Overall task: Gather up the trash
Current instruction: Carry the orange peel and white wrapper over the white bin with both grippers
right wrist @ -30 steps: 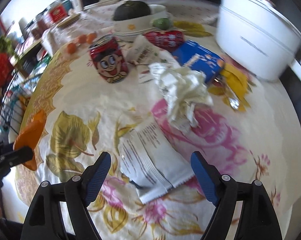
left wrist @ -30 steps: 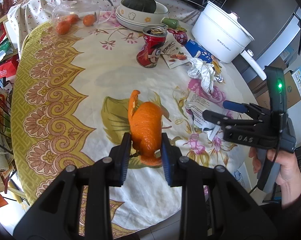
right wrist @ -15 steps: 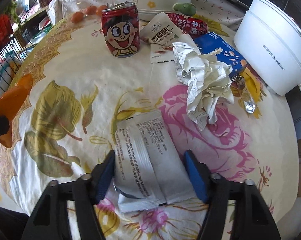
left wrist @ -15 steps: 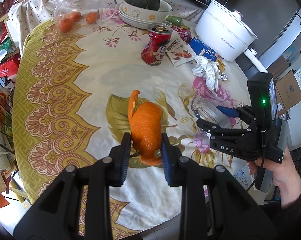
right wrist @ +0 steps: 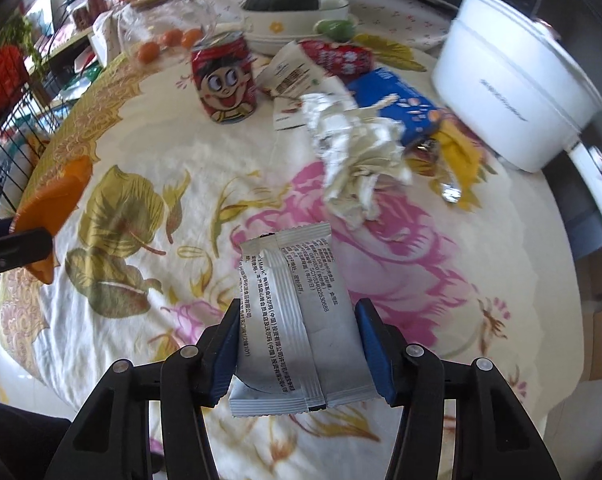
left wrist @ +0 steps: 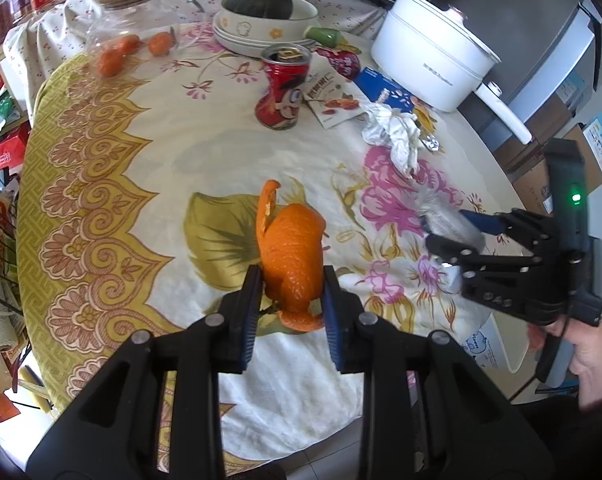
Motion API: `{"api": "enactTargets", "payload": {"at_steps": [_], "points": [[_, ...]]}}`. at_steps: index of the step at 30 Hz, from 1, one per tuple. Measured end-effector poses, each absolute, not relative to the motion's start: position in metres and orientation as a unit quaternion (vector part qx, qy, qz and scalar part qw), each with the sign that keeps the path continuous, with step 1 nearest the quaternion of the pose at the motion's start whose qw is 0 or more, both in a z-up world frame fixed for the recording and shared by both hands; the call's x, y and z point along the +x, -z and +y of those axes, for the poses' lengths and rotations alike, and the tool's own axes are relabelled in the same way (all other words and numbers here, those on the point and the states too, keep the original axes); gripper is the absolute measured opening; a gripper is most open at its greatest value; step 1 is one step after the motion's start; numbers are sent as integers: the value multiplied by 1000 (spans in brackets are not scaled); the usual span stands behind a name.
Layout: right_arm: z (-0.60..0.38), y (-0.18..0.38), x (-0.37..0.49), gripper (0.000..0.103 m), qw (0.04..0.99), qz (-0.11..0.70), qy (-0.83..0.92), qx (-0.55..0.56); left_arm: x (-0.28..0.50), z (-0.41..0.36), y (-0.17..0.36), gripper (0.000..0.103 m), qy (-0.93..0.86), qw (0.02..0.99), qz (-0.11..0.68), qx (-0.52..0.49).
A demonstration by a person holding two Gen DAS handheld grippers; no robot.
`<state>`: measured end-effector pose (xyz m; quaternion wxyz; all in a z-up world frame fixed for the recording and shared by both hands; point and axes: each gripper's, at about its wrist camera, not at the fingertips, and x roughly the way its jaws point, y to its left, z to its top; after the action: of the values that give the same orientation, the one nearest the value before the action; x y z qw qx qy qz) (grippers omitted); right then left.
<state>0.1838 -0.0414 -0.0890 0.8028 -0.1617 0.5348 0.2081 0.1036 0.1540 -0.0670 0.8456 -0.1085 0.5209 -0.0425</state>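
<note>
Left wrist view: the left claw (left wrist: 289, 300) pinches an orange peel (left wrist: 293, 256) tight. The right claw (right wrist: 297, 344) is closing on a silver wrapper (right wrist: 297, 320), which seems lifted near the table (left wrist: 141, 184) edge.

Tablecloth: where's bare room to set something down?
Free: the wide stretch of tablecloth from the patterned border to the can and orange peel. Crowded: the far right, with tissue, wrappers, blue box and pot.

table (right wrist: 149, 152) | floral cloth | can (right wrist: 225, 80), crumpled paper (right wrist: 357, 152), white pot (right wrist: 513, 96)
</note>
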Motion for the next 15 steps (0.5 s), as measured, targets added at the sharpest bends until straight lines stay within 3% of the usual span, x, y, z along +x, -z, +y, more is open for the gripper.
{"api": "enactTargets", "payload": {"at_steps": [15], "points": [[-132,54,171,56,831,521,-152,-121,117,77,59,31,92,851,512,-72]]}}
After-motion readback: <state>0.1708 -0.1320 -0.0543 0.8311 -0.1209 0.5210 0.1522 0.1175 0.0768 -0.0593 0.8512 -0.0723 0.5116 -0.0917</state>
